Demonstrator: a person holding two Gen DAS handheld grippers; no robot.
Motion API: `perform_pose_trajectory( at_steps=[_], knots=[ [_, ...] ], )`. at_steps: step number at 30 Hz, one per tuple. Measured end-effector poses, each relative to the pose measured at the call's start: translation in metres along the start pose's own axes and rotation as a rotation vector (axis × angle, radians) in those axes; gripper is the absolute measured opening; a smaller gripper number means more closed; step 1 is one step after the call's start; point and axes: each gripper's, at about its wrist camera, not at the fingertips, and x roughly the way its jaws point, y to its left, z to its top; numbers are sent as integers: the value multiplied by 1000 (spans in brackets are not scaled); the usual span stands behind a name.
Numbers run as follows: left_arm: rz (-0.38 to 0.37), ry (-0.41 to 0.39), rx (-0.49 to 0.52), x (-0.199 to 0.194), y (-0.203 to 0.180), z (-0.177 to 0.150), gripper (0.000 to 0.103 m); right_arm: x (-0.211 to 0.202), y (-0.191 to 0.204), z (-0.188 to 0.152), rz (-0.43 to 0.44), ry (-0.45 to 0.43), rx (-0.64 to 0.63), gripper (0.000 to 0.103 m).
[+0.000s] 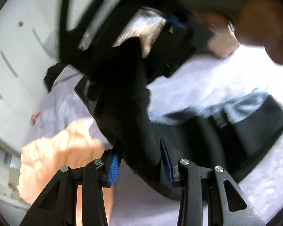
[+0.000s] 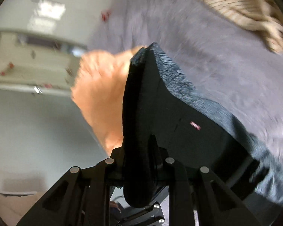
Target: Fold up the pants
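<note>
The black pants (image 1: 134,116) hang in the air over a pale lilac bed sheet (image 1: 207,79), with part of them lying on the sheet at the right (image 1: 254,124). My left gripper (image 1: 139,162) has its blue pads (image 1: 114,167) on either side of a thick fold of the pants, gripping it. The right gripper shows above in the left wrist view (image 1: 160,43), blurred. In the right wrist view my right gripper (image 2: 141,162) is shut on a bunched edge of the pants (image 2: 160,103), which stand up from the jaws.
An orange garment (image 1: 62,154) lies on the sheet at the left, also in the right wrist view (image 2: 101,90). A beige striped cloth (image 2: 235,5) lies at the top right. White wardrobe doors (image 1: 18,47) stand beyond the bed.
</note>
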Motion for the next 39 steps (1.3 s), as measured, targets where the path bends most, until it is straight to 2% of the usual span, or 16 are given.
perform_pose_trajectory(
  at_steps=[5, 10, 13, 16, 21, 23, 24, 27, 32, 37, 38, 39],
  knots=[
    [-82, -97, 123, -27, -65, 30, 40, -86, -51, -62, 93, -212, 85, 22],
    [-190, -116, 230, -32, -144, 46, 40, -149, -114, -139, 78, -390, 191, 21],
    [-236, -105, 311, -25, -196, 42, 40, -167, -159, -182, 79, -444, 287, 21],
    [-257, -82, 380, -13, -242, 31, 40, -165, -207, -218, 79, -468, 374, 21],
    [-292, 16, 429, 19, -295, 12, 40, -143, -275, -256, 37, -438, 493, 22],
    [-286, 40, 440, 25, -301, 5, 41, -126, -294, -262, 19, -409, 518, 22],
    [-286, 46, 443, 26, -302, 3, 47, -120, -299, -264, 29, -411, 523, 23],
    [-360, 67, 428, 22, -295, 3, 80, -121, -306, -272, 65, -435, 538, 23],
    [-396, 81, 396, 8, -271, 5, 80, -126, -299, -271, 43, -427, 539, 29],
    [-383, 152, 269, 5, -226, 10, 81, -126, -284, -272, -68, -419, 525, 33],
    [-369, 165, 235, 7, -216, 12, 83, -125, -279, -270, -105, -418, 519, 34],
    [-351, 181, 196, 9, -205, 13, 98, -124, -274, -269, -145, -418, 507, 34]
  ],
)
